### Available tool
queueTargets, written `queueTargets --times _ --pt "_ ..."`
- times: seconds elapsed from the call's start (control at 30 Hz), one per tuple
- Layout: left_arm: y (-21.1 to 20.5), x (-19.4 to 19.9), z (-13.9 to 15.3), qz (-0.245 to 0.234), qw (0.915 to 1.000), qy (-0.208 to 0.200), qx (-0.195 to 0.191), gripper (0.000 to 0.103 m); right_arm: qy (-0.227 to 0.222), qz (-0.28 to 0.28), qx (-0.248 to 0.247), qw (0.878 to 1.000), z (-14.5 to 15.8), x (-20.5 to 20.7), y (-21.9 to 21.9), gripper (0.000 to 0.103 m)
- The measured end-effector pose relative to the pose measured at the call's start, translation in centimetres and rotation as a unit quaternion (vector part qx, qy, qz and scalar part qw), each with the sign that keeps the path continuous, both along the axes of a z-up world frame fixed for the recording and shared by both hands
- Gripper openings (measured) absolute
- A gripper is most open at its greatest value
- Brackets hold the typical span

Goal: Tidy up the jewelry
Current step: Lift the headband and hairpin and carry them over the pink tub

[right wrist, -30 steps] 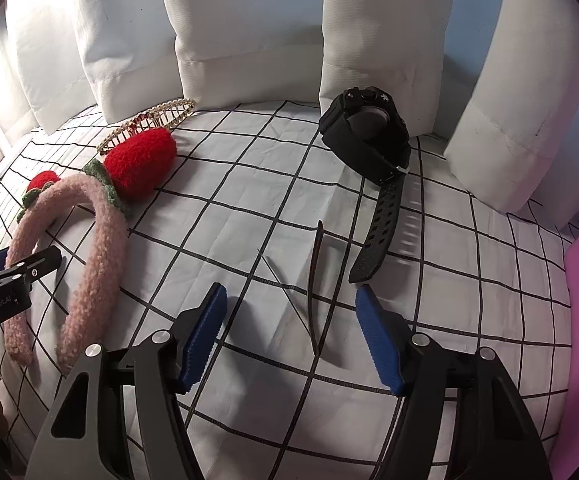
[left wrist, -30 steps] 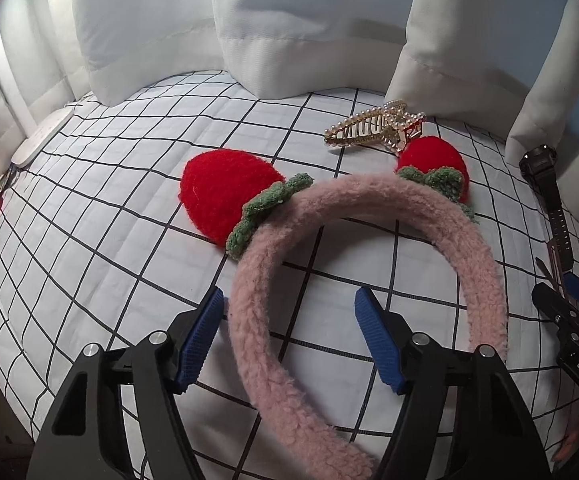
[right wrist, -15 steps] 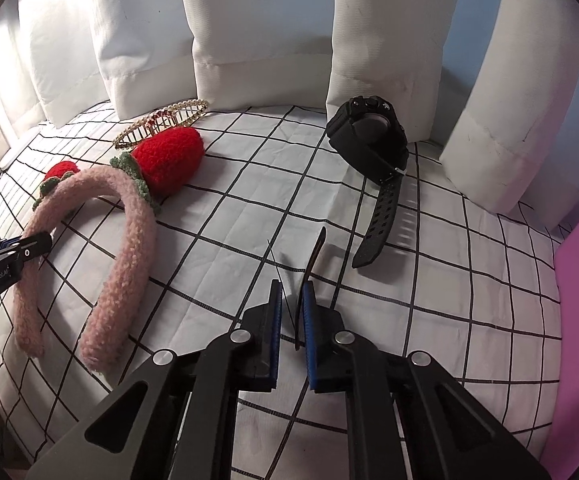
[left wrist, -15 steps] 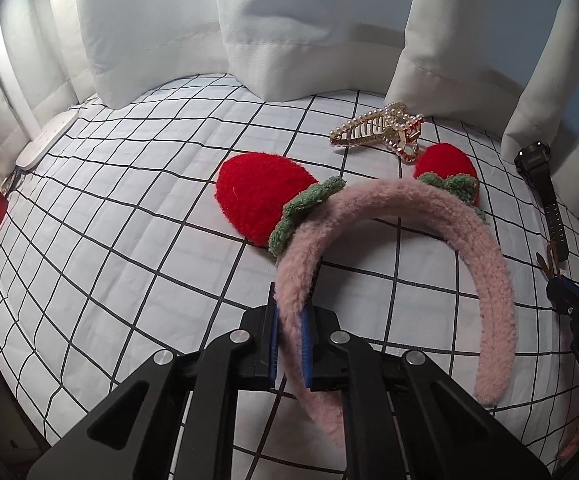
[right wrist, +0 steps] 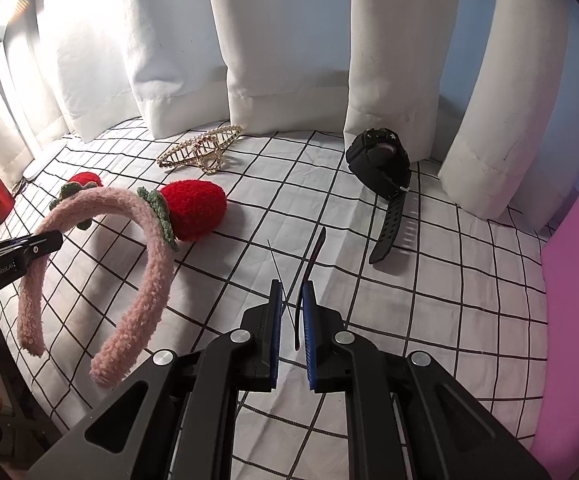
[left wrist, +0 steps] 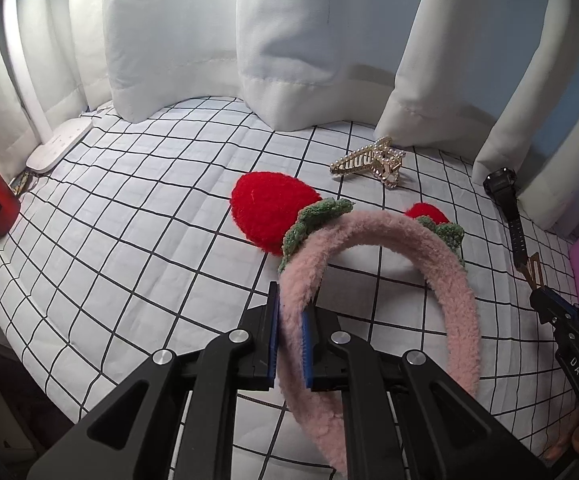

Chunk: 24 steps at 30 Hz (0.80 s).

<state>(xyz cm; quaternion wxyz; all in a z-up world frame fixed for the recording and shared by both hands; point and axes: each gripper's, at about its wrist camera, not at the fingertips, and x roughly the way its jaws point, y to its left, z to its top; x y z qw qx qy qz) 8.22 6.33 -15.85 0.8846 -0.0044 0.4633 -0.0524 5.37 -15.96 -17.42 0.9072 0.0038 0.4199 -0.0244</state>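
— Headband (left wrist: 441, 264) first, since it sits left of the rest: where has the left gripper (left wrist: 289, 340) got it?

— Lower centre of the left wrist view. The blue pads are closed tight on one leg of the fuzzy pink band, just below the big red knitted strawberry (left wrist: 267, 210). The band arches over the checked cloth (left wrist: 129, 248), and its free leg seems to hang clear.

— How will it handle?

— Light, I'd judge, with a springy core under soft plush. The fluff squashes, so a grip on the band itself is sound; the strawberries would deform and pull.

— Further right?

— A pearl-studded claw clip (right wrist: 201, 150) lies near the curtain (right wrist: 273, 40), upper centre of the right wrist view. Fragile pearls, so take it by the spine. Then the black digital watch (right wrist: 383, 168), strap trailing down the cloth, well apart from the band: heavier, rubbery, easy to hold by the strap.

— And the right gripper (right wrist: 291, 316)?

— Nearly closed on a thin dark hairpin (right wrist: 309, 276), bottom centre. It's slim and slippery, and may pivot between the pads.
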Motion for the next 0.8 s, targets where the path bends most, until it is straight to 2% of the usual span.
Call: queueTargets --times 0.4,0.8 --pt "-2.0 -1.6 6.9 -0.051 0.9971 -0.052 -0.023 0.01 -0.054 -0.026 -0.005 0.998 6.8 -4.3 -0.2 0.01" --pt "-7.2 -3.4 13.7 -0.12 0.9847 -0.118 -0.045 0.01 -0.122 -0.086 -0.019 0.989 13.4 -9.0 -4.1 0.01"
